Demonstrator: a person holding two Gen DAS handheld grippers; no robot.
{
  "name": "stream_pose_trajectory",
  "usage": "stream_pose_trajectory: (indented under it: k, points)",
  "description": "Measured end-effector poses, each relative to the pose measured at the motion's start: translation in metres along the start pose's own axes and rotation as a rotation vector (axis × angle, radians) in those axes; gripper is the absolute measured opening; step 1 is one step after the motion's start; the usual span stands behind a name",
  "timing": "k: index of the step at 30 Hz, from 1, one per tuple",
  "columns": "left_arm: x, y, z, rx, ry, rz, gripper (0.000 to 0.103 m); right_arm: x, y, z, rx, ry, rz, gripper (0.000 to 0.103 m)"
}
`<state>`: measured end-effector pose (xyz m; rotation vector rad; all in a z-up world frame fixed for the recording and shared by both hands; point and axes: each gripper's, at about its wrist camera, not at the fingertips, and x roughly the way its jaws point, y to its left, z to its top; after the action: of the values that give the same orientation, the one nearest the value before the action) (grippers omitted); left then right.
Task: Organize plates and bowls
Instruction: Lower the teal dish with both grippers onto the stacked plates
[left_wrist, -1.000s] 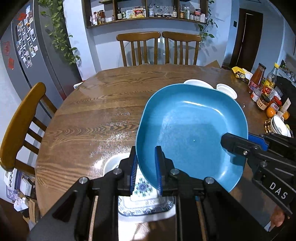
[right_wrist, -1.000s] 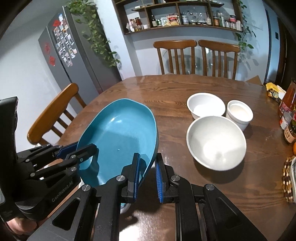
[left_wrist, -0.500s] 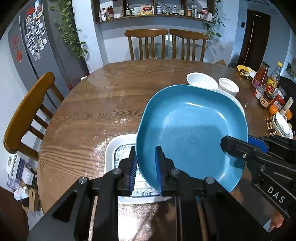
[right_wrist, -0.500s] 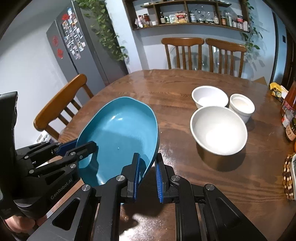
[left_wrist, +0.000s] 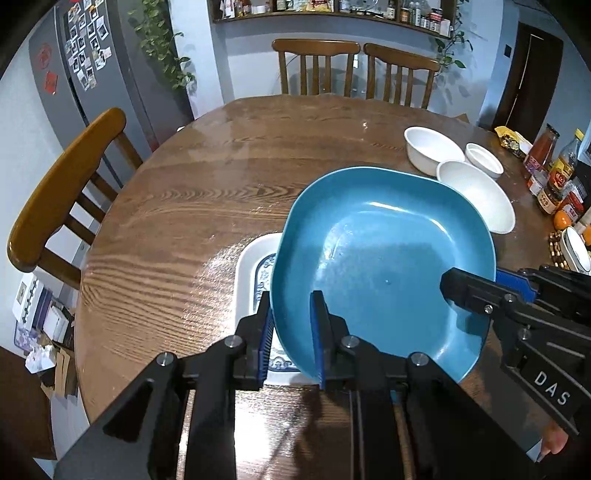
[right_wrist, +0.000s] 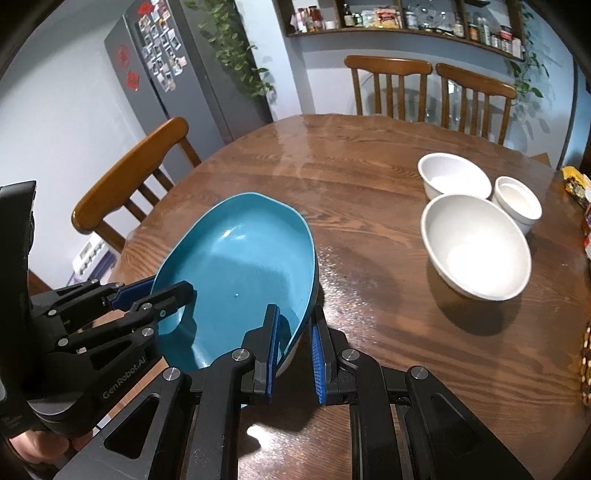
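The round wooden counter (left_wrist: 192, 206) is bare across its far and left parts, out to the curved edge by the chairs. Its right side is crowded: three white bowls (right_wrist: 476, 245) sit close together, with bottles (left_wrist: 554, 173) near that rim. A white patterned plate (left_wrist: 255, 273) lies at the near edge, mostly hidden under the blue plate (left_wrist: 380, 258) (its pattern is hard to make out). The blue plate hangs tilted above it, carried from both sides. The left claw (left_wrist: 291, 336) is narrowed onto the plate's near left rim. The right claw (right_wrist: 293, 350) is pinched on the opposite rim.
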<state>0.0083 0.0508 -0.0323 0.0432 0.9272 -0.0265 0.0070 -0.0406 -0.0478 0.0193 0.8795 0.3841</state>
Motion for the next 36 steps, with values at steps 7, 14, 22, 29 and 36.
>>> stream_pose_trajectory:
  k: [7, 14, 22, 29, 36]
  points:
    - [0.008, 0.015, -0.003, -0.021, 0.025, 0.002, 0.016, 0.013, 0.011, 0.003, -0.013, 0.028, 0.007, 0.018]
    - [0.015, 0.03, -0.004, -0.032, 0.043, 0.003, 0.016, 0.024, 0.02, 0.005, -0.02, 0.048, 0.008, 0.018]
    - [0.027, 0.034, -0.005, -0.03, 0.07, -0.009, 0.016, 0.036, 0.022, 0.005, -0.007, 0.077, -0.001, 0.018]
    - [0.041, 0.033, -0.005, -0.017, 0.099, -0.018, 0.016, 0.05, 0.02, 0.004, 0.018, 0.109, -0.011, 0.018]
    - [0.057, 0.031, -0.006, 0.003, 0.134, -0.015, 0.016, 0.067, 0.013, 0.004, 0.037, 0.153, -0.016, 0.018]
